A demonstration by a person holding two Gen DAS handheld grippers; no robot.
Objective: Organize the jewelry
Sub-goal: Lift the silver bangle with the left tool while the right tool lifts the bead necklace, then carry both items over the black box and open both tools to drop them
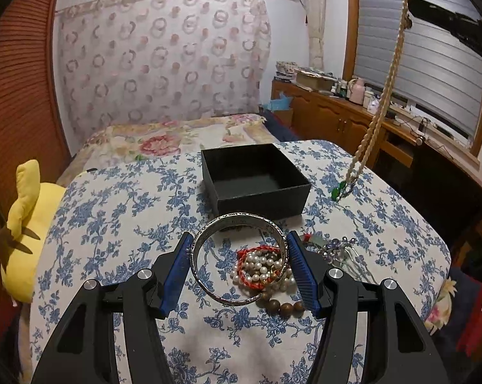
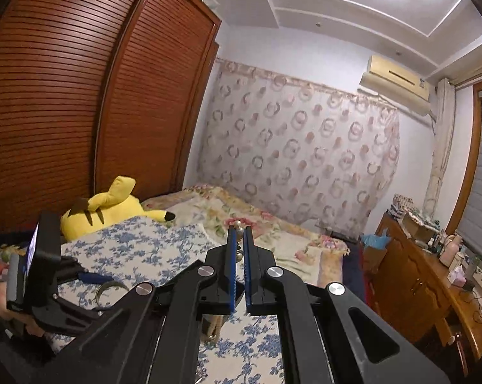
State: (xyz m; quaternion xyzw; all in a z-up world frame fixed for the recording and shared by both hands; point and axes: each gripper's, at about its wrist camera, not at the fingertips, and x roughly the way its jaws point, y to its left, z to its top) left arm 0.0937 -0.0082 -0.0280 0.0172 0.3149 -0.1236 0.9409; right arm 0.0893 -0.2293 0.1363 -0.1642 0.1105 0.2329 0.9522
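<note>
Between the pads of the left gripper [image 1: 239, 257] sits a silver bangle [image 1: 239, 257] — held above the flowered cloth [image 1: 113, 217]. High at right, the right gripper [image 2: 239, 235] pinches a long bead necklace [image 1: 388, 89] — it hangs beside the black box [image 1: 255, 179].

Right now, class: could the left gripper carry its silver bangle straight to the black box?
Probably yes. The left gripper spans the silver bangle, and the open black box sits just ahead with only bare tablecloth between. The hanging bead necklace is off to the side.
</note>
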